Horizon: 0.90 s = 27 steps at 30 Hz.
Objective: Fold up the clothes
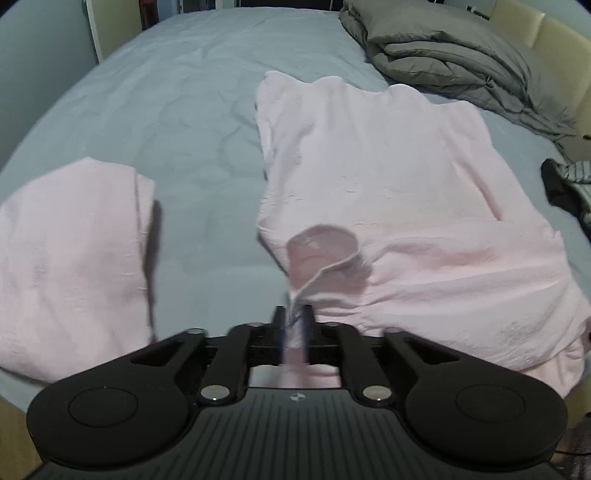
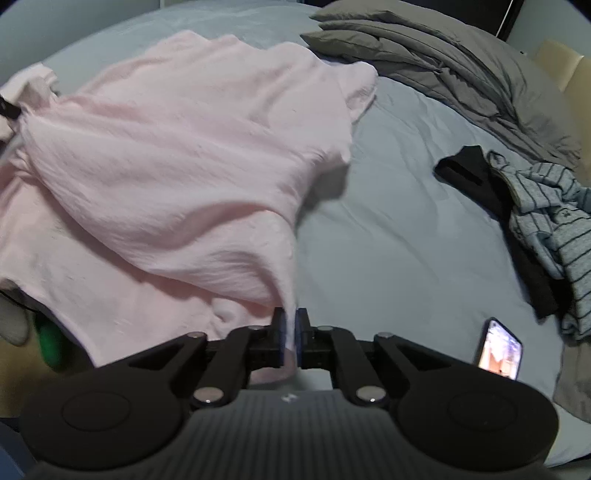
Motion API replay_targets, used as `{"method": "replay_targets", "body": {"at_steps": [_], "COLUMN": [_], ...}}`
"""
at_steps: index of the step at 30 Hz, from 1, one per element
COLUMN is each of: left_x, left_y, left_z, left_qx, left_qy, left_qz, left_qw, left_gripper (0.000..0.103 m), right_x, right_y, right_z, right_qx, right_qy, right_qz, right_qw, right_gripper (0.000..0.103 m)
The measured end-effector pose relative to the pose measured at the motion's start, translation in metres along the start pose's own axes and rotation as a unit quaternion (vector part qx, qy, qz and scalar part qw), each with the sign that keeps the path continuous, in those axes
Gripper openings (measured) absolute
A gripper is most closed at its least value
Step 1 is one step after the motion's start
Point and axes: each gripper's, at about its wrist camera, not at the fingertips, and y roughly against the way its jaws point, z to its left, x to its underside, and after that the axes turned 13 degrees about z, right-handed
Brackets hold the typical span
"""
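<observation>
Pink shirt (image 1: 388,177) spread ahead on bed (image 1: 166,110) | left gripper (image 1: 293,317) pinching near hem | right gripper (image 2: 291,325) pinching opposite corner | length running away from fingers

A pale blue bed sheet (image 1: 177,110) fills most of both views, lightly creased; a rumpled grey duvet (image 1: 454,62) is heaped at the upper right of each frame, lying on the sheet; a cream padded headboard (image 1: 554,33) shows at the far upper right behind it; a phone (image 2: 499,349) with its screen lit lies on the sheet at the lower right of the right wrist view.
</observation>
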Motion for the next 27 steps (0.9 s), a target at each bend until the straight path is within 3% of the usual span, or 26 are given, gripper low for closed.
{"method": "replay_targets", "body": {"at_steps": [1,2,3,7,10,12,18,24,27], "left_x": [0.0,0.0,0.0,-0.007,-0.024,-0.036,-0.072,-0.113,-0.133], "left_y": [0.004,0.008,0.012,0.024,0.019,0.013,-0.012,-0.041,-0.053], "left_z": [0.0,0.0,0.0,-0.002,-0.011,-0.015,-0.013,0.005,0.017], "left_qx": [0.002,0.005,0.007,0.022,0.03,0.034,0.037,0.014,0.013], "left_qy": [0.001,0.003,0.004,0.008,-0.002,-0.001,-0.001,0.003,0.019], "left_qz": [-0.008,-0.016,-0.024,-0.051,-0.049,-0.045,-0.033,-0.032,-0.03], "left_qw": [1.0,0.9999,0.9997,0.9984,0.9984,0.9984,0.9988,0.9994,0.9993], "left_gripper": [0.041,0.048,0.052,0.05,0.048,0.048,0.048,0.048,0.048], "right_x": [-0.002,-0.004,-0.008,-0.03,-0.051,-0.068,-0.112,-0.127,-0.135], "right_y": [0.005,0.011,0.017,0.028,0.024,0.018,-0.03,-0.08,-0.085], "right_z": [-0.001,-0.002,-0.003,-0.007,-0.01,-0.012,-0.019,-0.03,-0.042], "right_qx": [-0.008,-0.017,-0.024,-0.05,-0.068,-0.079,-0.096,-0.091,-0.106], "right_qy": [-0.004,-0.008,-0.01,-0.019,-0.029,-0.038,-0.049,-0.06,-0.069], "right_qz": [-0.01,-0.021,-0.031,-0.061,-0.069,-0.071,-0.033,0.053,0.072], "right_qw": [1.0,1.0,0.999,0.997,0.995,0.994,0.994,0.993,0.989], "right_gripper": [0.037,0.054,0.054,0.052,0.037,0.036,0.036,0.037,0.037]}}
